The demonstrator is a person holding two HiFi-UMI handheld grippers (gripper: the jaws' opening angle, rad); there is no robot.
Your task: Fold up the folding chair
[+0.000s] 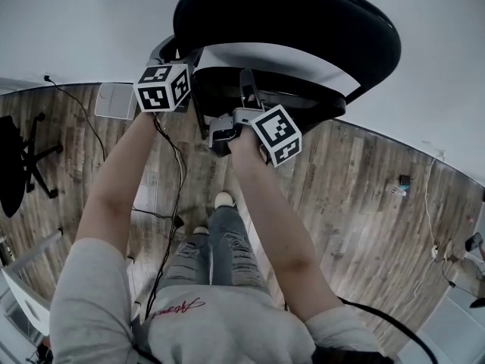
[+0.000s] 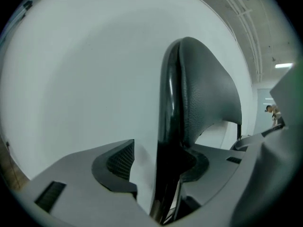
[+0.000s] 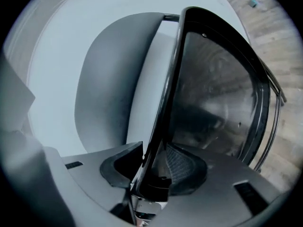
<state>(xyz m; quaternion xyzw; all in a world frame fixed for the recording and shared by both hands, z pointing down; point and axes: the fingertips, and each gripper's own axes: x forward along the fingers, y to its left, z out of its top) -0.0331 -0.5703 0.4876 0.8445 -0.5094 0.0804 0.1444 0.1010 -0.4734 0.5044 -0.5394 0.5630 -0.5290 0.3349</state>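
Head view shows one folding chair (image 1: 303,29) ahead of two outstretched arms (image 1: 114,188), before a pale wall (image 1: 76,21): glossy black tube rim, rounded pebbled padding. Two grippers, each bearing one marker cube (image 1: 163,87). Left gripper (image 2: 158,167) and right gripper (image 3: 154,171) both stand spread, ribbed pads (image 2: 118,162) straddling the chair's thin edge.

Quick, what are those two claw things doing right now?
Left gripper: open, the folding chair edge between its jaws, unclamped.
Right gripper: open too, the chair's rim loose between its jaws.
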